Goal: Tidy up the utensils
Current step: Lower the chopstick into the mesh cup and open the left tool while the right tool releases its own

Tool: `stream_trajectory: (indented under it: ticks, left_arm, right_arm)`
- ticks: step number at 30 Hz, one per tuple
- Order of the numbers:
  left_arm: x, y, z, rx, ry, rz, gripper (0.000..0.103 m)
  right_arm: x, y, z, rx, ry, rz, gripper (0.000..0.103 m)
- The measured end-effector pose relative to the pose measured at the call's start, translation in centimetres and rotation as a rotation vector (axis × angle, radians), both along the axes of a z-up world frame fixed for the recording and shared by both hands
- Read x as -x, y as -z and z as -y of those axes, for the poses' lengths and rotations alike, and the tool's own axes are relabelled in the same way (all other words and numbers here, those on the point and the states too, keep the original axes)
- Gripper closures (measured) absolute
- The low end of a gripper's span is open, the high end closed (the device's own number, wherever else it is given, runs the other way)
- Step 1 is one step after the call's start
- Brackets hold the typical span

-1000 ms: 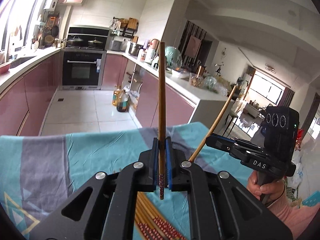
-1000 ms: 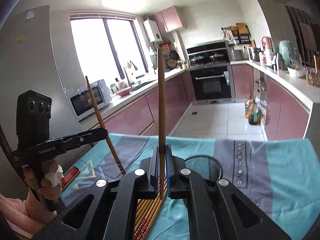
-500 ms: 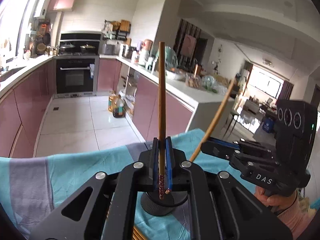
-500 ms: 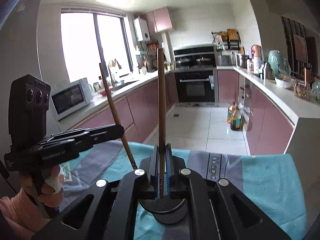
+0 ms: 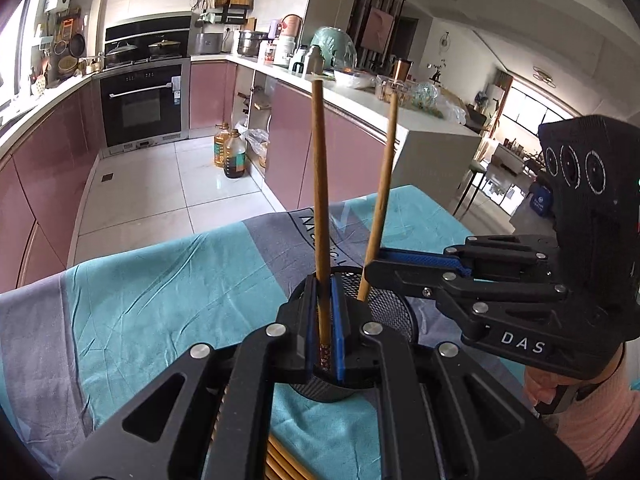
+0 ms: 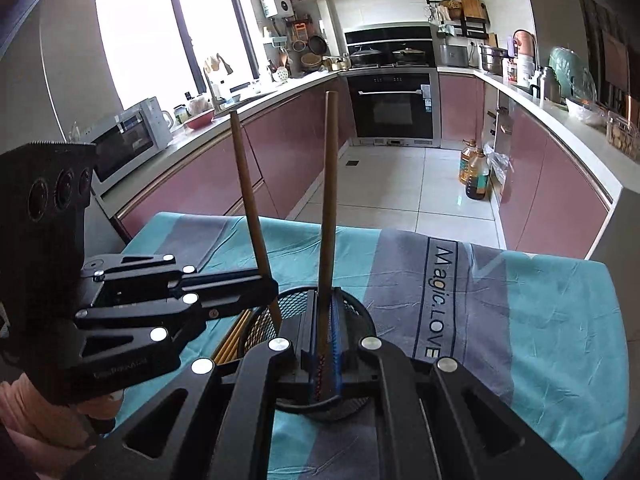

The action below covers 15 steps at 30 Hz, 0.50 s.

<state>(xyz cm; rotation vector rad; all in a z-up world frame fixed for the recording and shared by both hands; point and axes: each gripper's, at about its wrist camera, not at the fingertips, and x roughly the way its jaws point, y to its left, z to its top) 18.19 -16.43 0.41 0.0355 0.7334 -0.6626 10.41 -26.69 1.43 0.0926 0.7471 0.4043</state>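
My left gripper is shut on a brown chopstick that stands nearly upright, its patterned end just over the mouth of a black mesh holder. My right gripper is shut on a second chopstick, also upright, over the same mesh holder. Each wrist view shows the other tool: the right gripper comes in from the right, the left gripper from the left. The two sets of fingers almost meet above the holder.
A teal and grey cloth covers the table. Several more chopsticks lie on it beside the holder, towards the person. A hand grips the right tool. Kitchen counters, an oven and oil bottles stand beyond the table's far edge.
Both grippers have come down and moved towards each other with their chopsticks. The mesh holder has come into view under the fingers, and the pile of chopsticks has dropped behind.
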Motion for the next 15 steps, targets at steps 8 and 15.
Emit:
stream_trajectory:
  ticks: [8,15]
  left_arm:
    - [0.4,-0.3,-1.9,0.014,-0.064,0.058,0.077]
    - [4.0,-1.7,-7.5,0.039,-0.161,0.164,0.058]
  right_arm:
    - [-0.3,-0.1,0.1,-0.019,0.047,0.028,0.087]
    - [3.9,-1.5,-0.1,-0.029,0.007,0.134,0.068]
